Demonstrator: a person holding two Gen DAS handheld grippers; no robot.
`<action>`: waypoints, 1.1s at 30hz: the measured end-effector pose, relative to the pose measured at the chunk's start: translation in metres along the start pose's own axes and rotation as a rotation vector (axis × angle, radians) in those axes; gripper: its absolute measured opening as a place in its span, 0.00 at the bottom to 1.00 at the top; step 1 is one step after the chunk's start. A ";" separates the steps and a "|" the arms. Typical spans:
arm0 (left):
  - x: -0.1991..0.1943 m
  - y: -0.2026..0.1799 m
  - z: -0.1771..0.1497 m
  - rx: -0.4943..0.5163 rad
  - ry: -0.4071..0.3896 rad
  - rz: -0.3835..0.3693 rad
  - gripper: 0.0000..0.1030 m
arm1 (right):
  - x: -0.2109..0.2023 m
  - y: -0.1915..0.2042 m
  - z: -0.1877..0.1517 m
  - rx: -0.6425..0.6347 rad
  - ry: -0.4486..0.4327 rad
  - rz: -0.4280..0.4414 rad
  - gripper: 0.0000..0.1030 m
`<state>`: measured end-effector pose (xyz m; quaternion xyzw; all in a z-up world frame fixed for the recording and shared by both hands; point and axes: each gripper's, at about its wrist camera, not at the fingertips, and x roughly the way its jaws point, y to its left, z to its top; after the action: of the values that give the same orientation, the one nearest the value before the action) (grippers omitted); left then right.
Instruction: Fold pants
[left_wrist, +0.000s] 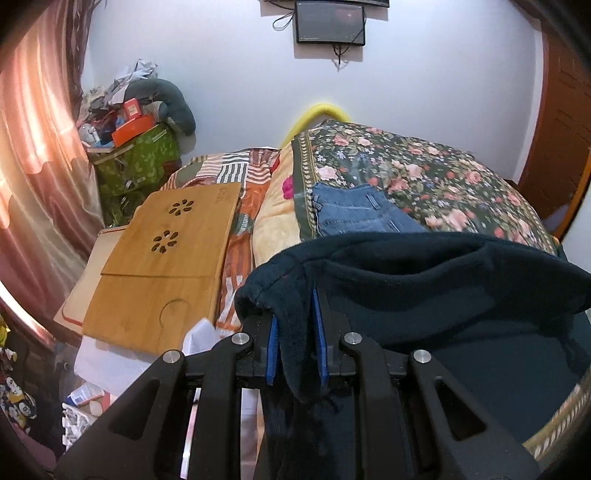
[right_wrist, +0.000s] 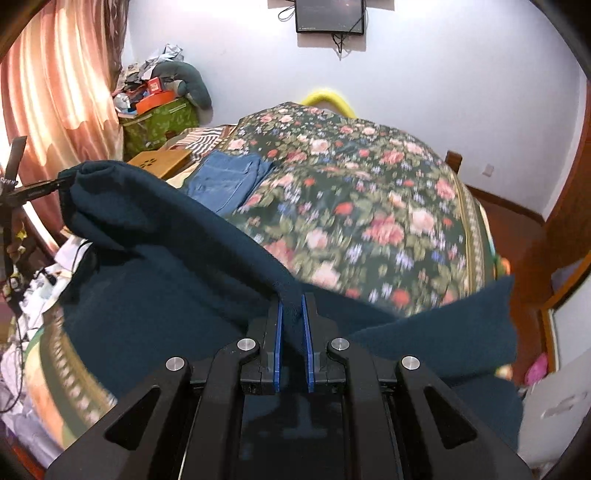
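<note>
Dark navy fleece pants (left_wrist: 424, 280) hang lifted above the floral bedspread (left_wrist: 424, 173). My left gripper (left_wrist: 297, 314) is shut on one corner of the pants, with cloth bunched between its blue pads. My right gripper (right_wrist: 292, 306) is shut on another part of the pants' (right_wrist: 166, 236) edge. The cloth stretches between the two grippers. In the right wrist view the left gripper (right_wrist: 62, 181) shows at the far left, holding the corner. The pants' lower part drapes under both grippers and is partly hidden.
Folded blue jeans (left_wrist: 354, 214) lie on the bedspread behind the pants, also in the right wrist view (right_wrist: 229, 181). A wooden lap tray (left_wrist: 166, 258) lies on the bed's left side. A cluttered green box (left_wrist: 136, 158) stands by the pink curtain (left_wrist: 33, 155). A monitor (left_wrist: 330, 22) hangs on the wall.
</note>
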<state>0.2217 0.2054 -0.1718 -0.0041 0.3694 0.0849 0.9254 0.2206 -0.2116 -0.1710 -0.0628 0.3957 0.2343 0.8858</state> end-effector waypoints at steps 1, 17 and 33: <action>-0.004 0.000 -0.008 0.003 -0.001 0.002 0.17 | -0.002 0.002 -0.008 0.010 0.001 0.007 0.08; -0.015 0.013 -0.106 -0.069 0.189 0.038 0.17 | -0.002 0.014 -0.086 0.139 0.123 0.052 0.17; -0.030 -0.028 -0.004 -0.074 0.050 -0.007 0.80 | -0.053 -0.103 -0.043 0.305 0.008 -0.141 0.53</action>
<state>0.2018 0.1733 -0.1557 -0.0415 0.3892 0.0952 0.9153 0.2086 -0.3344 -0.1695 0.0436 0.4248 0.1085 0.8977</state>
